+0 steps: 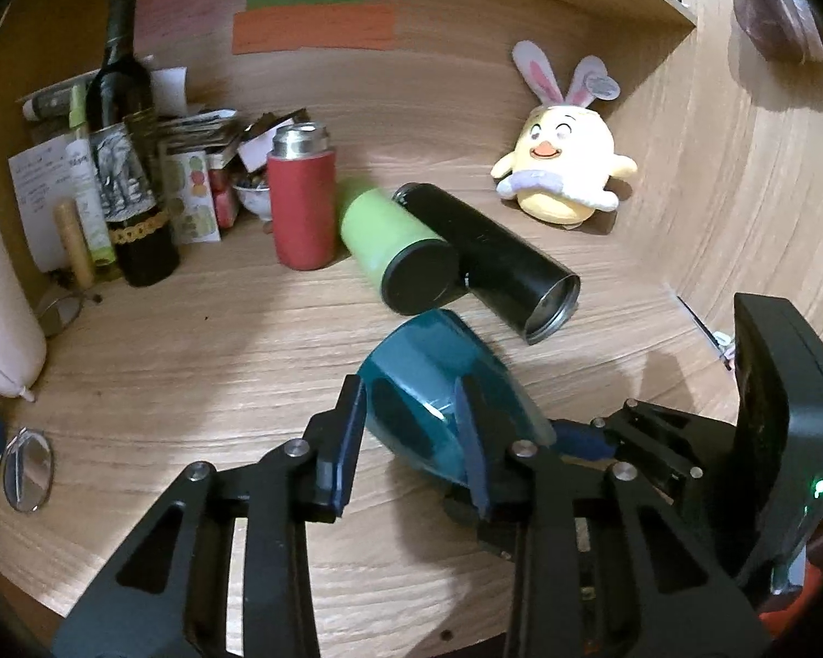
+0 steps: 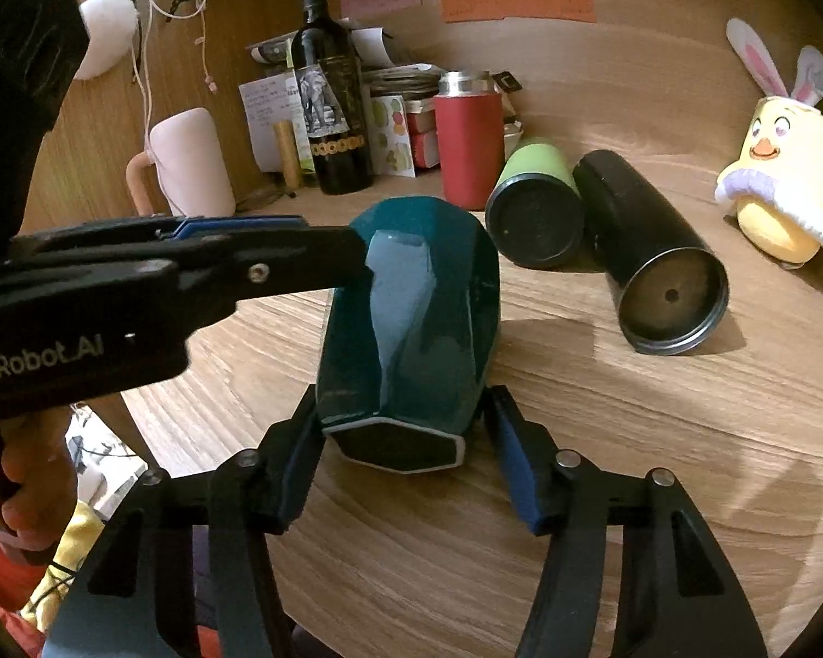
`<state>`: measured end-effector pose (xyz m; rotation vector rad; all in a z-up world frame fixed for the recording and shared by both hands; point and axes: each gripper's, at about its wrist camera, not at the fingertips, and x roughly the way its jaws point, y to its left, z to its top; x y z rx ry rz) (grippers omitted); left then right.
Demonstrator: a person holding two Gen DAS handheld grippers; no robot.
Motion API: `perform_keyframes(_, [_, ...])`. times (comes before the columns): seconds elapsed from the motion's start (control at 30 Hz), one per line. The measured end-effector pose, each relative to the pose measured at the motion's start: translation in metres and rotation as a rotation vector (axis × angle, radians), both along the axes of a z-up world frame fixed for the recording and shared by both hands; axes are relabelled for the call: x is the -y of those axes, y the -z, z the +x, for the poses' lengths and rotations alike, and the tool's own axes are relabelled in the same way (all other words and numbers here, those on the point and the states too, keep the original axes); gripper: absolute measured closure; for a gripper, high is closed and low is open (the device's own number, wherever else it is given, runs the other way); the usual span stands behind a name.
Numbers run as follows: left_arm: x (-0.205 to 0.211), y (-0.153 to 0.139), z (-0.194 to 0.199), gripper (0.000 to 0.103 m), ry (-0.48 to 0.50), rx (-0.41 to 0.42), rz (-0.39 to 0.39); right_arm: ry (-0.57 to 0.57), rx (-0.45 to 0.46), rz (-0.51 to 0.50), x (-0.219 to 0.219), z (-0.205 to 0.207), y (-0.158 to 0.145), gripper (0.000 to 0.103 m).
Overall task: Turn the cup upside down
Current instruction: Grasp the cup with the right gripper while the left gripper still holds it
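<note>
Your left gripper (image 1: 411, 438) is clamped on the teal faceted cup (image 1: 439, 389), one pad inside the rim, one outside. The cup is tipped on its side over the wooden table (image 1: 192, 362), its hexagonal base facing your right-wrist camera. Your right gripper (image 2: 406, 444) has its jaws spread wide around that base (pads just beside it, contact unclear). At about 1 o'clock from the cup lie a green tumbler (image 2: 532, 203) and a black tumbler (image 2: 653, 241), touching; a red flask (image 2: 469, 142) stands upright at 12 o'clock, with a wine bottle (image 2: 329, 104) at 11.
</note>
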<state>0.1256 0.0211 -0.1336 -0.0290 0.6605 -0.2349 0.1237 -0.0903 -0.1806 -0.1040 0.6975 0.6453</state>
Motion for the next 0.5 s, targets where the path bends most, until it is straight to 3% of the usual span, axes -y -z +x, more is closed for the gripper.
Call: perform_keyframes(0.5, [-0.003,-0.007,0.01,0.07,0.003,0.018,-0.004,-0.011,0.058,0.015,0.015,-0.005,-0.029,0.056])
